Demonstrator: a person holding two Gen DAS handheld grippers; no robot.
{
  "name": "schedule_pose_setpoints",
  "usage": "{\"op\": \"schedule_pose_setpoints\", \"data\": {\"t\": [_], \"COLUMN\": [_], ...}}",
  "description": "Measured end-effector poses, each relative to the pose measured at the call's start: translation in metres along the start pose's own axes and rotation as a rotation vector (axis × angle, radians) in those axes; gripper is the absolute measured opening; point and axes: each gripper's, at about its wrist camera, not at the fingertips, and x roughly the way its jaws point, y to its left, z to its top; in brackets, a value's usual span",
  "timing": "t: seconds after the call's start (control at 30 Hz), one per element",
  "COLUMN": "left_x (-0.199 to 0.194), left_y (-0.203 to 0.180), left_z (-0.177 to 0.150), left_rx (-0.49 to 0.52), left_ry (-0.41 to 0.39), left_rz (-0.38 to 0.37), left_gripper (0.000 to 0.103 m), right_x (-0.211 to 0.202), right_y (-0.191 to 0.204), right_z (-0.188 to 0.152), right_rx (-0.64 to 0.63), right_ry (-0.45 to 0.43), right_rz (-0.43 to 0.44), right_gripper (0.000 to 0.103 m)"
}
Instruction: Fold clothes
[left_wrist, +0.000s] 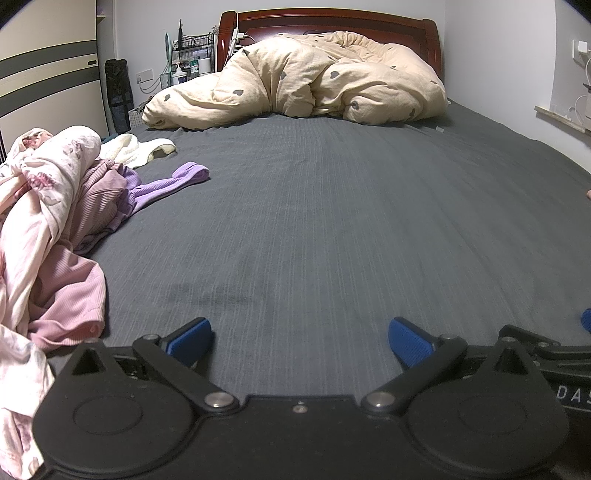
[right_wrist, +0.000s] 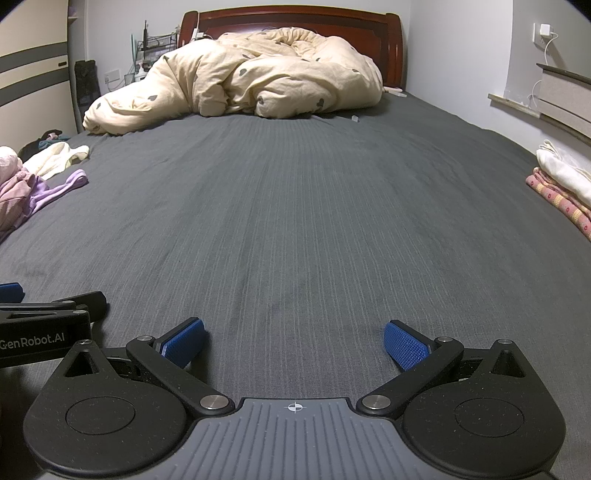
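Both units side by side, tilted down: left gripper (left_wrist: 300, 341) jaws spread wide with nothing between the blue pads (left_wrist: 192, 339), right gripper (right_wrist: 294, 343) same, wide and empty, left one's edge showing in its view.

A cream duvet (right_wrist: 236, 74) lies bunched against the wooden headboard (right_wrist: 295, 16).

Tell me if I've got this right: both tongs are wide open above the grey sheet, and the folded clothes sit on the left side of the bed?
Not quite. The folded clothes sit on the right side, as the right wrist view shows; the left holds an unfolded heap. Both tongs are indeed wide open above the grey sheet.
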Motion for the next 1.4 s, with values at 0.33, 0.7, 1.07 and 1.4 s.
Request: {"op": "schedule_pose_setpoints", "data": {"t": [0.33,0.7,1.07,1.4], "left_x": [0.0002,0.0003,-0.0024,-0.0024], "left_y": [0.0002,0.0002,-0.0040,-0.0003], "left_z": [0.0001,0.0001,-0.0014,-0.0014], "left_rx": [0.000,0.000,0.001,-0.001], "left_ry": [0.000,-0.001,-0.001,-0.002], "left_rz": [0.000,0.000,0.000,-0.001], "left_gripper": [0.103,0.103,0.103,0.103], "right_x": [0.0011,0.0002,-0.0003,-0.0001], "right_y": [0.0007,-0.0007,-0.0012,-0.0003], "right_z": [-0.0013,0.0004,-0.0002,0.0000], "right_rx": [0.000,0.001,0.002,0.002], "right_ry": [0.000,0.000,-0.001,-0.001], "right_rz": [0.000,0.000,0.002,0.001], "right_gripper": [0.103,0.103,0.103,0.103]}}
